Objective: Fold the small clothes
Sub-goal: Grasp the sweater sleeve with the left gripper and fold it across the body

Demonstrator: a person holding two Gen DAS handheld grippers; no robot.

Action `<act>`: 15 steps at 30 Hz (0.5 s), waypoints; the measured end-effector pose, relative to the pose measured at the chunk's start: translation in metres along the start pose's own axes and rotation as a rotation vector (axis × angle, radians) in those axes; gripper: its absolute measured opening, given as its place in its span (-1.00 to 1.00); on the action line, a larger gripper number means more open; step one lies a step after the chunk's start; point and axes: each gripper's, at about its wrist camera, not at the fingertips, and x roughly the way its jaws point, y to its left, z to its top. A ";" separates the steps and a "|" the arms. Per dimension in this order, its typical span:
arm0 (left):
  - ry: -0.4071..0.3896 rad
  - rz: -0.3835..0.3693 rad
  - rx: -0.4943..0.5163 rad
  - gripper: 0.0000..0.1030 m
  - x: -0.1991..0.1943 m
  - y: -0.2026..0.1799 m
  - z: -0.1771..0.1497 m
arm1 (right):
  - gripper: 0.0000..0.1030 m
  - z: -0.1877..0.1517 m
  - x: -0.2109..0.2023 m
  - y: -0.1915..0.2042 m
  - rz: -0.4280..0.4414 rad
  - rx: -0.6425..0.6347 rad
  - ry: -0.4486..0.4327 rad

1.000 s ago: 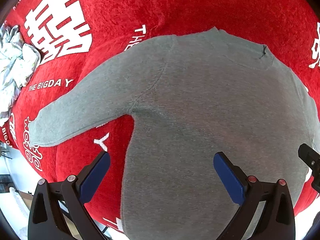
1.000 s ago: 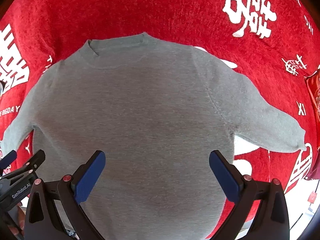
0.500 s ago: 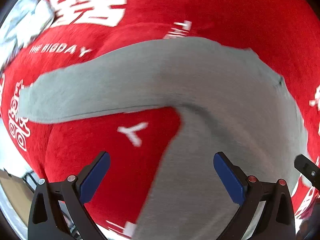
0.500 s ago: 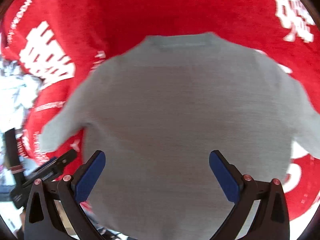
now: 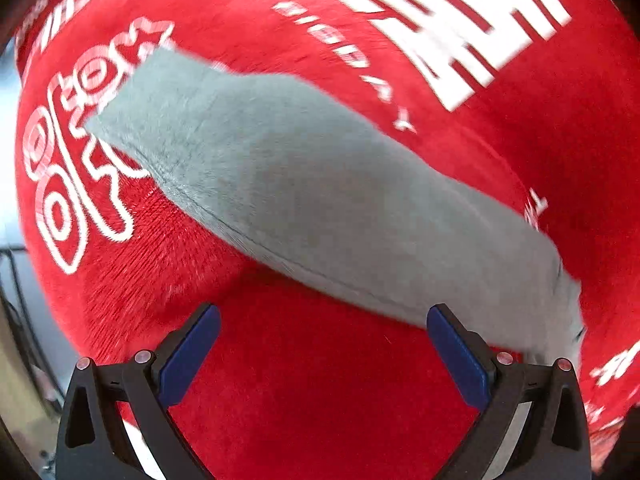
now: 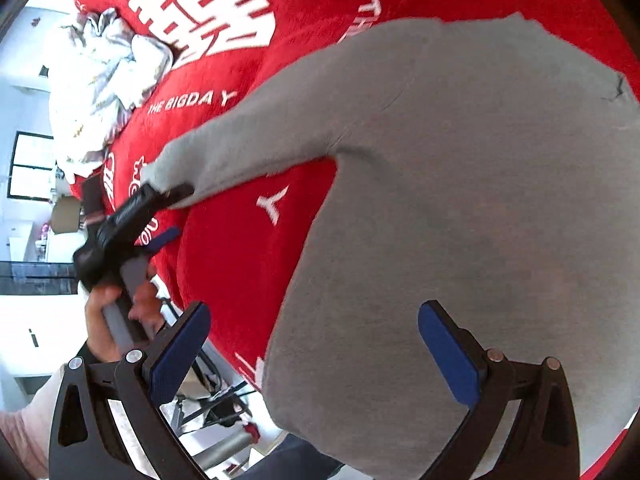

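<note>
A grey long-sleeved sweater (image 6: 460, 200) lies flat on a red cloth with white lettering (image 6: 248, 264). Its left sleeve (image 5: 304, 184) runs diagonally across the left wrist view, cuff at the upper left. My left gripper (image 5: 324, 356) is open, its blue pads wide apart over bare red cloth just below the sleeve. In the right wrist view the left gripper (image 6: 172, 214) sits at the sleeve's cuff, held by a hand (image 6: 116, 308). My right gripper (image 6: 314, 352) is open over the sweater's lower body, nothing between its pads.
A crumpled white garment (image 6: 100, 80) lies on the red cloth beyond the sleeve. The table's edge (image 6: 224, 352) runs close along the left, with floor and a metal frame (image 6: 224, 412) below it.
Both grippers have swung left. The left one moved from the sweater's body out to the sleeve; the right view turned from the whole sweater to its left side. Both stay open.
</note>
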 end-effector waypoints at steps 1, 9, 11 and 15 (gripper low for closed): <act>0.018 -0.027 -0.026 1.00 0.008 0.007 0.005 | 1.00 0.000 0.002 0.001 0.004 -0.001 0.004; 0.000 -0.167 -0.130 1.00 0.023 0.001 0.014 | 1.00 -0.002 0.000 0.003 0.020 0.001 -0.002; -0.013 -0.178 -0.119 0.74 0.022 -0.005 0.016 | 1.00 -0.004 -0.002 0.002 0.019 0.001 -0.002; -0.022 -0.209 -0.137 -0.89 0.027 -0.008 0.029 | 1.00 -0.010 -0.005 -0.003 0.023 0.009 -0.003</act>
